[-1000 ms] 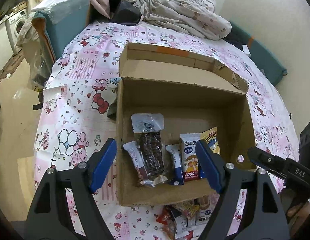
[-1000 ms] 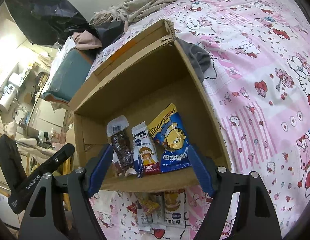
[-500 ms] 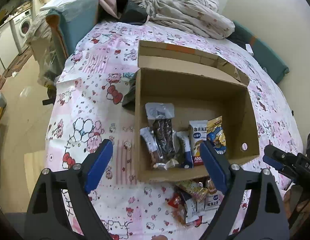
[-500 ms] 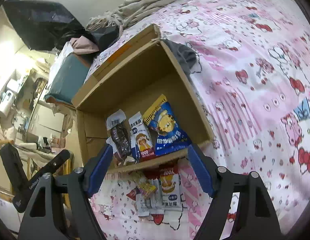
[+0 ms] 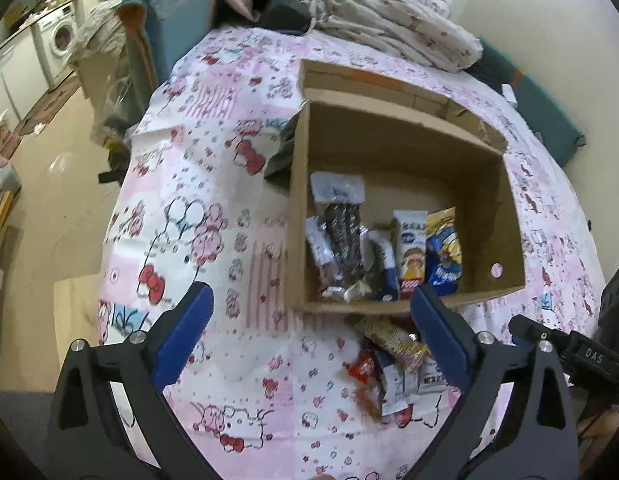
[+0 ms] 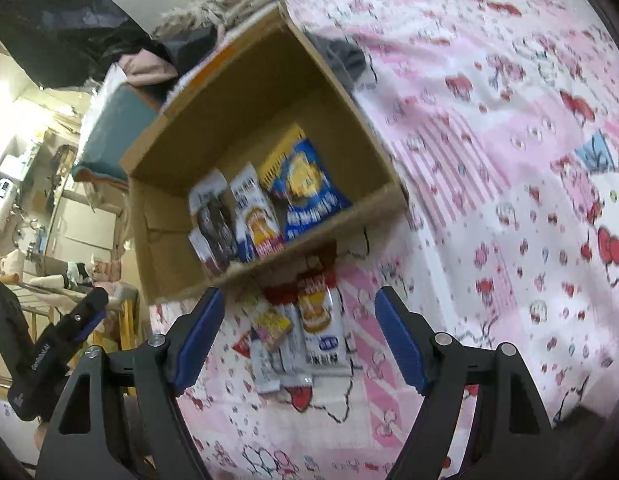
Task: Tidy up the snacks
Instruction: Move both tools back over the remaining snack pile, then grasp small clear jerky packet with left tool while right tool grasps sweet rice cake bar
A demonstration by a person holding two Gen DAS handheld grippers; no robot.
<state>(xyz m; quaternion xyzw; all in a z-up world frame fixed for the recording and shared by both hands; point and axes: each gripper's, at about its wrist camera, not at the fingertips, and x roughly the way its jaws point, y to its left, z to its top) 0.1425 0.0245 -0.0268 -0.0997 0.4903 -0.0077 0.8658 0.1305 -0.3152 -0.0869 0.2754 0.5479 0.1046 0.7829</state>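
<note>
— While both cameras look down at the bed (image 5: 237,216), what does each gripper have between its fingers?
— Nothing. The left gripper (image 5: 309,330) stands wide, its blue pads spread over the pink cartoon-print sheet just near of the cardboard box (image 5: 297,216). The right gripper (image 6: 297,334) is also wide and empty, with the loose snack pile (image 6: 297,332) lying on the sheet between its fingers.

— Where are the snacks?
— In two groups. Inside the box, along its near wall, lie a dark packet with a clear top (image 5: 341,220), a white packet with a red band (image 5: 409,256) and a blue and yellow bag (image 5: 443,256), side by side. In the right wrist view the same row shows, with the blue and yellow bag (image 6: 305,196) at the right end. The second group is the loose pile (image 5: 393,364) on the sheet, just outside the near wall of the box: a yellow patterned packet on top, red and white wrappers under it, overlapping.

— And around the box?
— A far flap stands open. A grey cloth (image 5: 279,156) pokes out at its left side, rumpled bedding (image 5: 389,28) lies at the far end of the bed, and a washing machine (image 5: 61,36) stands far left. The frames are slightly blurred
</note>
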